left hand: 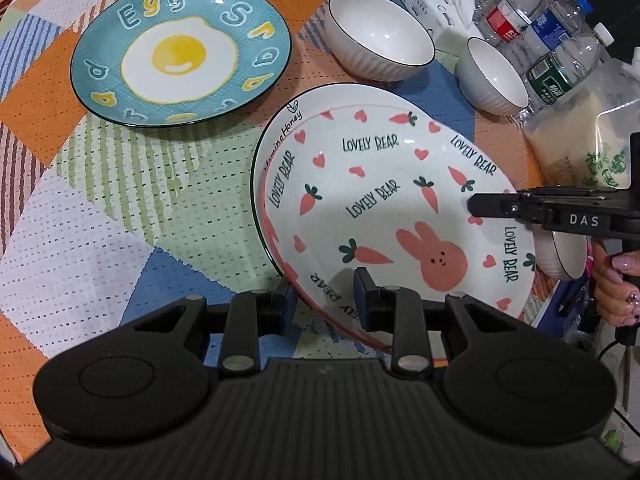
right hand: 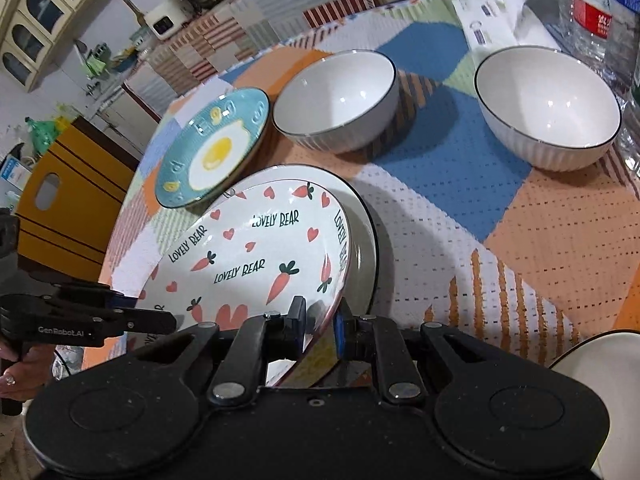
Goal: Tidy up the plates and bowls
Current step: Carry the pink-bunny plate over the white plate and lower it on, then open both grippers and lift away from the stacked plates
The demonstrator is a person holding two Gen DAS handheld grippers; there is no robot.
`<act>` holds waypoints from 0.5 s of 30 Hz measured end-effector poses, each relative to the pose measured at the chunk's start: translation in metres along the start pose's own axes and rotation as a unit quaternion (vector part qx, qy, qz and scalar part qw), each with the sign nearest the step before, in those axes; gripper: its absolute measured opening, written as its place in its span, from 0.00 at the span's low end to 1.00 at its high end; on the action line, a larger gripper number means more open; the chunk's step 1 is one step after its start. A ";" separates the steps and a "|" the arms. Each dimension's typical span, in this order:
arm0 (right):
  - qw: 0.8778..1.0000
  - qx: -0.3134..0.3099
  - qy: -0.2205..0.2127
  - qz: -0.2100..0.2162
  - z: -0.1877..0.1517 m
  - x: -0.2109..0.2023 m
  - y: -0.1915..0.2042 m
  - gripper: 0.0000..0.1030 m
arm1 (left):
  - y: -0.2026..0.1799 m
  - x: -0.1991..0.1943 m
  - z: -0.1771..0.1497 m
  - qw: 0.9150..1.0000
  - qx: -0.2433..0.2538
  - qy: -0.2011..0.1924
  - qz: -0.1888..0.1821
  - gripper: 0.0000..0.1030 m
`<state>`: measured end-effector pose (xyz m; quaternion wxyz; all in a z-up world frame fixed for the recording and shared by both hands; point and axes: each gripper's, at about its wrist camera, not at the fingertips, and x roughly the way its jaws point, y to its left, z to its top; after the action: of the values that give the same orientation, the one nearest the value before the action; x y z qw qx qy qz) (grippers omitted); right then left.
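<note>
Both grippers, the left gripper (left hand: pixel 324 294) and the right gripper (right hand: pixel 320 322), pinch opposite rims of the Lovely Bear plate (left hand: pixel 384 216), held tilted just over the black-rimmed white plate (right hand: pixel 366 240); next, I judge, lowering it level, then letting go.
</note>
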<state>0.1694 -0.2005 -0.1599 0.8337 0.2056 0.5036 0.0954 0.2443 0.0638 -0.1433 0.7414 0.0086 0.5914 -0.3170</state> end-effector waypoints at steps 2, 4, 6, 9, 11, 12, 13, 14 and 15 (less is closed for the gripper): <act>1.000 0.000 0.008 -0.005 0.002 0.003 0.000 0.19 | -0.001 0.000 0.002 1.000 0.000 0.002 0.006 0.27; 1.000 0.004 0.017 -0.015 0.003 0.004 0.003 0.20 | -0.003 0.000 0.004 1.000 0.000 0.003 0.016 0.27; 0.999 0.001 0.026 -0.030 0.003 0.006 0.009 0.22 | -0.005 -0.001 0.004 1.000 0.002 0.004 0.022 0.27; 0.997 -0.015 0.035 -0.061 0.003 0.009 0.020 0.28 | -0.006 0.000 0.005 1.000 -0.003 0.004 0.029 0.27; 0.995 -0.029 0.039 -0.083 0.003 0.010 0.028 0.31 | -0.006 0.000 0.006 0.999 -0.007 0.006 0.032 0.27; 0.994 -0.035 0.041 -0.093 0.004 0.011 0.032 0.32 | -0.005 0.001 0.006 0.999 -0.010 0.008 0.033 0.27; 0.993 -0.041 0.043 -0.104 0.005 0.012 0.036 0.34 | -0.004 0.004 0.006 0.999 -0.013 0.013 0.034 0.27; 0.991 -0.048 0.046 -0.117 0.005 0.013 0.041 0.35 | -0.003 0.007 0.006 0.999 -0.017 0.020 0.035 0.27; 0.988 -0.060 0.050 -0.132 0.005 0.015 0.046 0.36 | -0.002 0.010 0.007 0.999 -0.019 0.030 0.035 0.27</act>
<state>0.1835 -0.1548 -0.1493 0.8235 0.0819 0.5608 0.0246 0.2505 0.0553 -0.1492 0.7338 0.0246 0.6188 -0.2794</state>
